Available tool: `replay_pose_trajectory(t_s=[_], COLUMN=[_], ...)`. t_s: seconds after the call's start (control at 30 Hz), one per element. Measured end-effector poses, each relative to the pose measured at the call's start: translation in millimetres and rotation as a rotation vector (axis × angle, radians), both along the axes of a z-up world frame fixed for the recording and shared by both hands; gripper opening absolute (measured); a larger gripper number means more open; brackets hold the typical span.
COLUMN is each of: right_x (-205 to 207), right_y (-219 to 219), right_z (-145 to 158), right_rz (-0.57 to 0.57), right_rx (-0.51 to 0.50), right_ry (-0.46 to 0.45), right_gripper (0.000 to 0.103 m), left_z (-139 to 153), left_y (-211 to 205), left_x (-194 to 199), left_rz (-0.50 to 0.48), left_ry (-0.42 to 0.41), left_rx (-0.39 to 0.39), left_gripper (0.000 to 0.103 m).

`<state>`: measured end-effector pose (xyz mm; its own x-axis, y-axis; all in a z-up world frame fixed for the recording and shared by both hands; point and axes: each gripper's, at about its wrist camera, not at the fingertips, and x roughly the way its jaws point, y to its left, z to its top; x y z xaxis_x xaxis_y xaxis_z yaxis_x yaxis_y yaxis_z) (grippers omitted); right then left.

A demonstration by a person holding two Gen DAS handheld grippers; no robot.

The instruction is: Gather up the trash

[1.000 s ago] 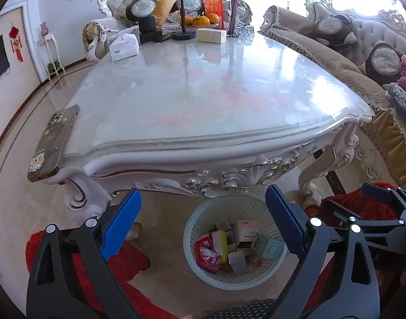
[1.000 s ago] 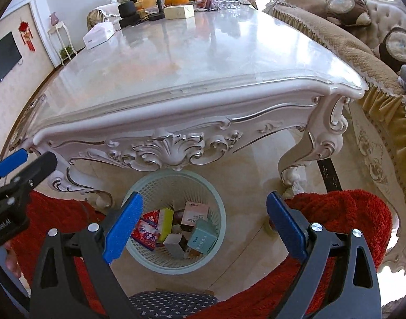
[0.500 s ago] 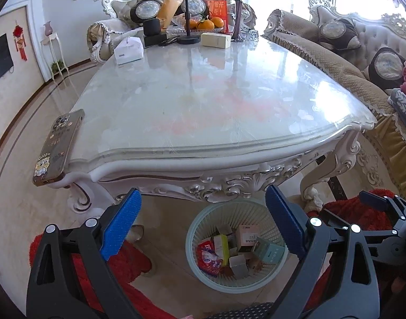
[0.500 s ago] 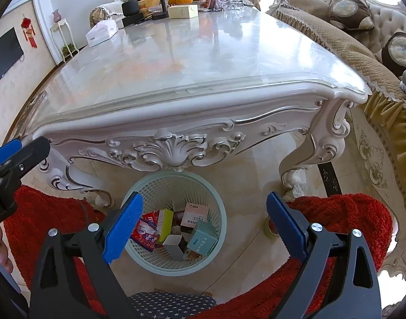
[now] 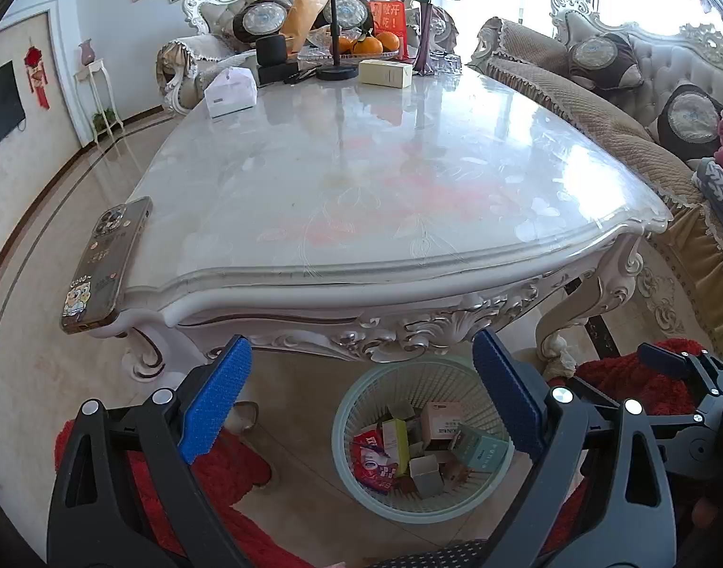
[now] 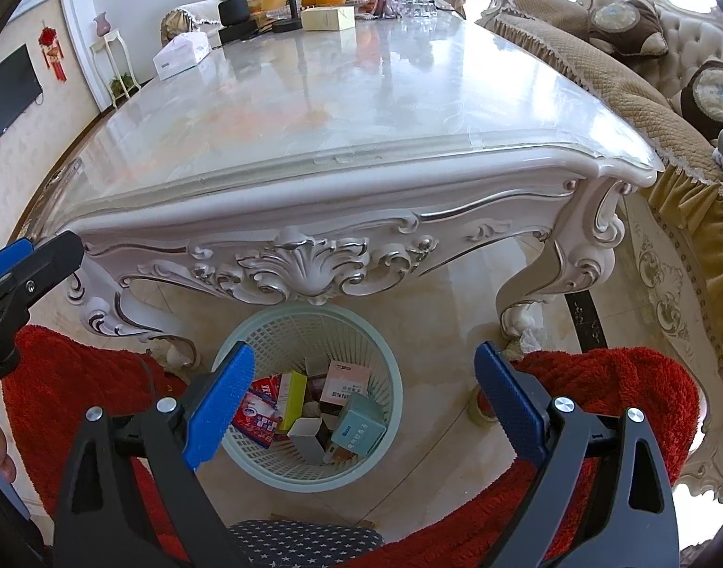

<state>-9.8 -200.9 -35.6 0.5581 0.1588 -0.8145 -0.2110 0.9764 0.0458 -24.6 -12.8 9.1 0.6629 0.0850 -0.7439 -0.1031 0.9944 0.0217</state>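
Pale green plastic mesh wastebasket (image 6: 309,426) sits on the floor under the near edge of the white carved marble-top desk (image 6: 342,109), and it's already holding the trash: small cardboard boxes, a pink one (image 6: 345,381), a teal one (image 6: 359,426), a yellow-green one (image 6: 291,400) and a red printed packet (image 6: 257,419). The print on them is too small to read.

Both claws are wide open and empty. The right claw (image 6: 359,407) hangs almost straight above the basket, so the trash is down and slightly forward of it. For the left claw (image 5: 359,407) the basket (image 5: 420,440) is down and off to its right, so I'd say the right one is nearer.

Nothing near this edge looks like loose trash; a phone in a cartoon case (image 5: 107,262) lies on the near-left corner. A red sign (image 5: 386,16) at the far end has Chinese writing I can't make out.
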Motion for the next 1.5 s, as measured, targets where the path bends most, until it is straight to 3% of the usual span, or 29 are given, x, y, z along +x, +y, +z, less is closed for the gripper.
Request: replay_pose_trajectory(t_s=[1.5], right_x=[0.3], right_y=[3.7], right_z=[-1.9], right_rz=[0.007], right_rx=[-0.016], right_ry=[-0.003], right_gripper=[0.09], left_z=[-8.2], left_y=[1.8], left_x=[4.2], left_rz=[0.032], left_ry=[0.025], left_rx=[0.034], left_gripper=[0.092])
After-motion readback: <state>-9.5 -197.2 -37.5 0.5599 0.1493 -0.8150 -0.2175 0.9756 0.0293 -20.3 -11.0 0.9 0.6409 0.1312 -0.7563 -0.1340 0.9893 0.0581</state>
